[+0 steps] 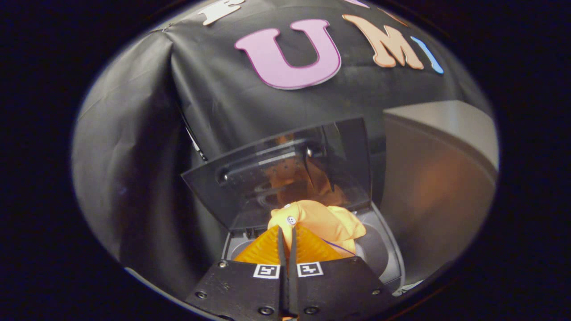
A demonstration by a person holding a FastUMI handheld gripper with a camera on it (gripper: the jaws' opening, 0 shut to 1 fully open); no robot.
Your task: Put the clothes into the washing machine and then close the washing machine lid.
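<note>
The tongs (286, 232) pinch the yellow garment (325, 223) above the washing machine's opening (379, 249), under the raised lid (285, 169). Released too early, cloth may hang over the rim and block the lid.

Just a wrinkly black cloth wall (147, 133) hanging behind everything, plus a smooth grey curved panel (439, 178) off to the right catching warm orange light.
</note>
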